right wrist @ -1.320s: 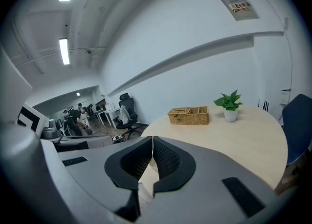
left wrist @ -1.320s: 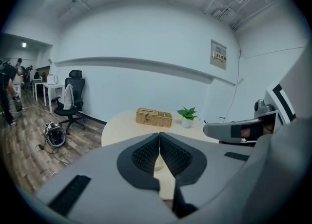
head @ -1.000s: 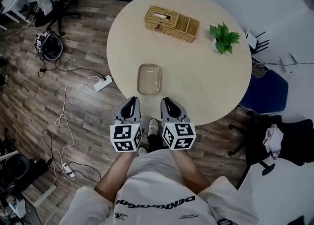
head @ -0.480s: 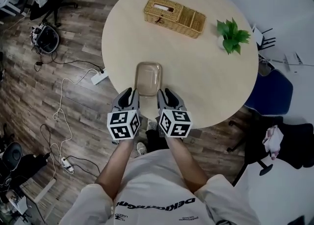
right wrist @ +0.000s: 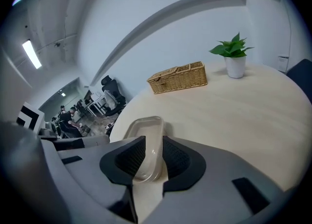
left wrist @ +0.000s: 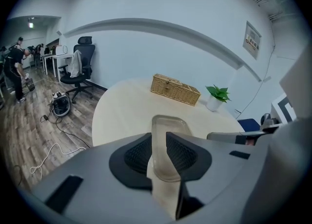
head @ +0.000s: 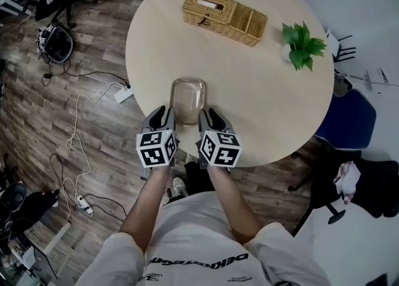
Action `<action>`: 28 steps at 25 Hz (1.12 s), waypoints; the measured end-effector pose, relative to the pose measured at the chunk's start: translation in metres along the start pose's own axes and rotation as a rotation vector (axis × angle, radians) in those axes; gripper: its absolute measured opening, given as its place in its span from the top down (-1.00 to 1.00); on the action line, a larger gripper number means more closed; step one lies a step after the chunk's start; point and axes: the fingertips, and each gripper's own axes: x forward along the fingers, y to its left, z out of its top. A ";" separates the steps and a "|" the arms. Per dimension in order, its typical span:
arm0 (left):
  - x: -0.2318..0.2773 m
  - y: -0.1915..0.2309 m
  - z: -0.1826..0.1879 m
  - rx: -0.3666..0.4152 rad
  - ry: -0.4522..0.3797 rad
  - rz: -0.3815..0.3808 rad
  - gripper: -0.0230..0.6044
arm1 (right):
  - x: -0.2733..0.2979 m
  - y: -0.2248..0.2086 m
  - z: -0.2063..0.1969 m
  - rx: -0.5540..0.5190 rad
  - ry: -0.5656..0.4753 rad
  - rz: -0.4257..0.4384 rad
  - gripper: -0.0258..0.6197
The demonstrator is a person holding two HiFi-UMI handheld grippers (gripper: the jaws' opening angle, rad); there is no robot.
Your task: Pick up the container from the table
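A clear, shallow plastic container (head: pixel 188 98) lies on the round beige table (head: pixel 268 98), close to its near edge. My left gripper (head: pixel 162 118) sits at the container's near left corner and my right gripper (head: pixel 209 118) at its near right corner. In the left gripper view the container (left wrist: pixel 168 123) shows through the gap of the left gripper (left wrist: pixel 158 152), whose jaws have just been opening; its rim lies between the pads, which do not press on it. In the right gripper view the right gripper (right wrist: pixel 148 157) stands open astride the container's (right wrist: pixel 146 123) edge.
A wicker basket (head: pixel 224 15) stands at the table's far side and a small potted plant (head: pixel 302 45) at the far right. A blue chair (head: pixel 352 119) is to the right of the table. Cables and a power strip (head: pixel 123 95) lie on the wooden floor at left.
Both grippers have come forward and down from over the table's near edge to the container's two near corners.
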 end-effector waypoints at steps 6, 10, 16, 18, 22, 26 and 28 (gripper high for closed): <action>0.017 0.005 -0.012 0.006 0.036 0.004 0.60 | 0.013 -0.008 -0.005 0.006 0.026 -0.001 0.54; 0.025 0.010 -0.017 -0.016 0.055 0.009 0.58 | 0.020 -0.011 -0.011 0.008 0.048 0.001 0.54; 0.036 0.017 -0.017 -0.095 0.058 -0.010 0.49 | 0.034 -0.013 -0.013 0.058 0.056 0.034 0.54; 0.039 0.018 -0.017 -0.112 0.057 -0.018 0.49 | 0.037 -0.015 -0.014 0.067 0.059 0.036 0.54; 0.045 0.019 -0.017 -0.136 0.072 -0.040 0.53 | 0.042 -0.017 -0.015 0.072 0.071 0.034 0.54; 0.047 0.016 -0.017 -0.163 0.077 -0.066 0.59 | 0.047 -0.017 -0.020 0.089 0.088 0.044 0.56; 0.048 0.014 -0.018 -0.167 0.082 -0.079 0.63 | 0.048 -0.016 -0.021 0.096 0.085 0.053 0.64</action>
